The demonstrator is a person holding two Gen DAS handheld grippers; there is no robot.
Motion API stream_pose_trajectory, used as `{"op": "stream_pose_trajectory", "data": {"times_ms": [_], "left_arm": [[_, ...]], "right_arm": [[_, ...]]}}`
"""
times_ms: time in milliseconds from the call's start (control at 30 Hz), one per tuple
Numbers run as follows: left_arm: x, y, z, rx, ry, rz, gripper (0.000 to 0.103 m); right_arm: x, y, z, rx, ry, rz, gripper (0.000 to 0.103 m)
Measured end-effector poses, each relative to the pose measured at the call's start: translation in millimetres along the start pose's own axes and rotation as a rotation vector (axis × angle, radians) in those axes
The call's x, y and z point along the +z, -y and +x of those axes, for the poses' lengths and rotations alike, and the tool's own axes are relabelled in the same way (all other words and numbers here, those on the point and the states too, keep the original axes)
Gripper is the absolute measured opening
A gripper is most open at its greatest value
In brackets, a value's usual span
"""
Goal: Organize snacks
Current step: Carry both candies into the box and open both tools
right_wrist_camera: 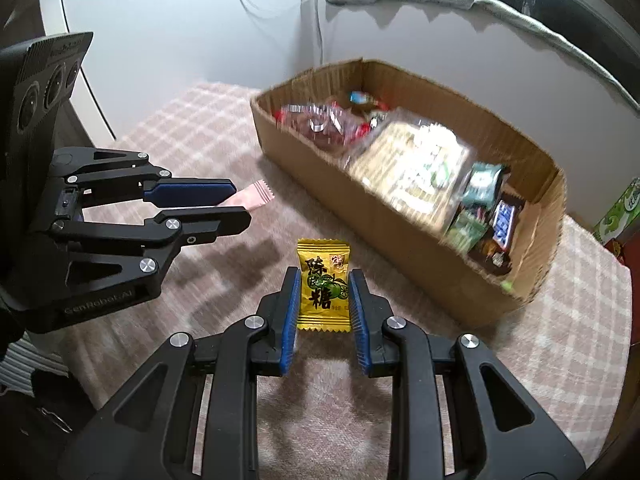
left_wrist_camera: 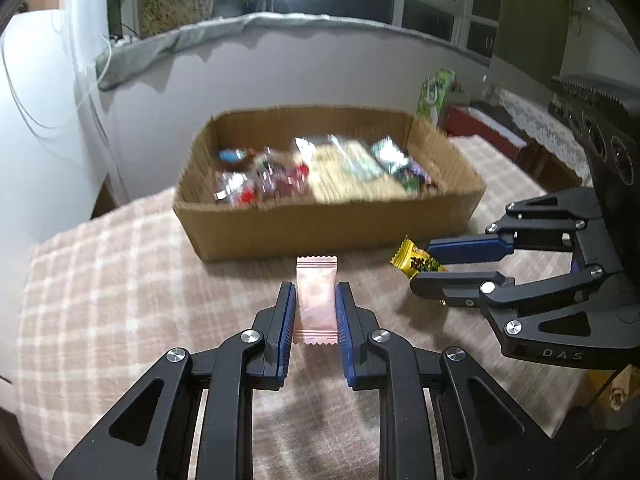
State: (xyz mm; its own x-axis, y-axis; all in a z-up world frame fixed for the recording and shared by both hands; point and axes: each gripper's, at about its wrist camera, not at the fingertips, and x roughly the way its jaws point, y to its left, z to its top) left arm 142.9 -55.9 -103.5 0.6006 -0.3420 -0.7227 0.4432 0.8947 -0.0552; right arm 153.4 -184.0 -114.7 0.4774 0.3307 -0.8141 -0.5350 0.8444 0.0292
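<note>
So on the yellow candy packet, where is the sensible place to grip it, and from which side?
Across the flat middle, as the right hand-held gripper does now: pads on the two long smooth edges of the yellow candy packet, approaching from the bottom crimped end along its length. The crimped ends are thin and floppy, and the filled middle likely gives a firmer hold.

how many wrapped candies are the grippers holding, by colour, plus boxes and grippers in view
Pink wrapped candy, clamped in the left gripper: 1
Yellow wrapped candy with black characters, clamped in the right gripper: 1
Brown cardboard box of mixed snacks: 1
Black two-finger grippers with blue pads: 2
Total: 5
</note>
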Motion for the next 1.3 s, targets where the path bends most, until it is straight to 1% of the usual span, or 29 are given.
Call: {"op": "stream_pose_trajectory", "data": {"times_ms": [267,567,700,867,1133,1300], "left_arm": [[26.5,-2.8,-17.9,0.001,0.084,-0.009,0.018],[58.2,-6.1,-18.8,0.010,0.141,-0.008,0.018],[71.6,-7.3,-8.1,0.016,0.145,-0.008,0.018],[84.8,-8.6,10.3,0.004,0.136,-0.018,0.018],[97.5,-12.0,31.8,-0.002,0.121,-0.042,0.018],[100.0,-14.3,42.5,0.002,0.103,-0.057,0.018]], "right_arm": [[14.3,4.2,-33.5,0.004,0.082,0.013,0.025],[40.8,23.1,-48.0,-0.033,0.141,0.029,0.025],[54.4,40.6,-44.0,-0.055,0.146,0.051,0.025],[67.3,64.4,-31.1,-0.080,0.136,0.078,0.025],[74.6,94.3,-14.2,-0.103,0.122,0.126,0.025],[74.1,109.0,0.0,-0.097,0.098,0.156,0.025]]}}
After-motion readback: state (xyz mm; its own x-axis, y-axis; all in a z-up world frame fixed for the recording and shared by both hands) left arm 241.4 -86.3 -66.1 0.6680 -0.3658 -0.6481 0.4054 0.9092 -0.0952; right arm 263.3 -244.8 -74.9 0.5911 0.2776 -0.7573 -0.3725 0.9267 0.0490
